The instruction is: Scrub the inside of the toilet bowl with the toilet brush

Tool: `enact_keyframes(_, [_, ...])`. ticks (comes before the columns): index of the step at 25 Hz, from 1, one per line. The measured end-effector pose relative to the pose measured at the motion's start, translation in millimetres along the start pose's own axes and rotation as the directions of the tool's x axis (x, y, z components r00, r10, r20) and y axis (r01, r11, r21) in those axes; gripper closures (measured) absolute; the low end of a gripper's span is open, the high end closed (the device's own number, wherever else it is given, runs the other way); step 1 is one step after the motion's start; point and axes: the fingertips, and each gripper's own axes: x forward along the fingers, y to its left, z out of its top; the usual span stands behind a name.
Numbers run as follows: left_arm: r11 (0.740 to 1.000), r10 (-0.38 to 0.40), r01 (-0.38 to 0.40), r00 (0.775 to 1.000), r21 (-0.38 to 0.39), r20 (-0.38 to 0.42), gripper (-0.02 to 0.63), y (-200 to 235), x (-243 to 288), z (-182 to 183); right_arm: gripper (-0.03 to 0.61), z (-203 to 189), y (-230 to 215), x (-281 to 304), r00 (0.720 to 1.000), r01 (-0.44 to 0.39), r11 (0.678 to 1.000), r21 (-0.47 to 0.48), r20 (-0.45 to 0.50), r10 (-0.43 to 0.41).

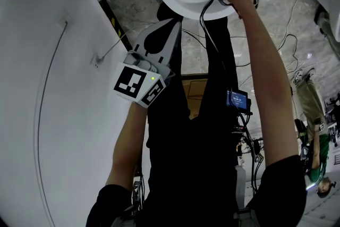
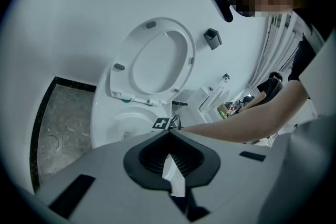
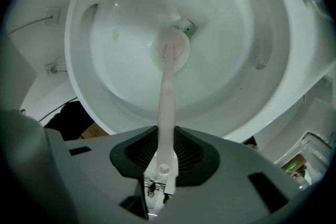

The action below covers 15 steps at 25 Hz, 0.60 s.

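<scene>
1. The left tongs (image 2: 169,132) are pressed together with nothing between them. They are held back from the toilet, beside a white wall (image 1: 37,87).
2. The toilet seat (image 2: 122,63) stands raised, leaving the toilet bowl (image 3: 252,34) open beneath it.
3. The right tongs (image 3: 166,131) are clamped on the pale handle of the toilet brush (image 3: 167,97). The brush reaches straight down into the bowl, and its brush head (image 3: 170,50) sits at the bottom, just beside the drain (image 3: 185,26).
</scene>
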Motion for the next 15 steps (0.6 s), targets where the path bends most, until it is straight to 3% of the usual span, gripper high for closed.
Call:
enact_keyframes(3, [1.0,-0.004,0.004,1.0,0.0,0.0,0.604,-1.8,1.5,1.0,0.477,-5.3,25.7,10.9,0.983,-0.181,0.979,0.09,0.034,0.178])
enact_keyframes(5, [1.0,-0.006,0.006,1.0,0.001,0.0,0.604,-2.8,2.4,1.7,0.477,-6.3,44.2,15.4,0.952,-0.307,0.941,0.145,0.067,0.3])
enact_keyframes(7, [1.0,-0.007,0.007,1.0,0.001,0.0,0.604,-3.1,2.6,1.7,0.477,-2.3,57.4,15.2,0.923,-0.384,0.906,0.179,0.109,0.37])
enact_keyframes(11, [1.0,-0.005,0.005,1.0,0.004,-0.004,0.604,-1.8,2.5,0.6,0.477,19.7,66.6,5.7,0.89,-0.447,0.869,0.212,0.2,0.41])
enact_keyframes(15, [1.0,-0.002,0.002,1.0,0.01,-0.007,0.604,0.2,-0.6,-0.8,0.477,39.6,58.2,-6.4,0.908,-0.399,0.893,0.208,0.222,0.354])
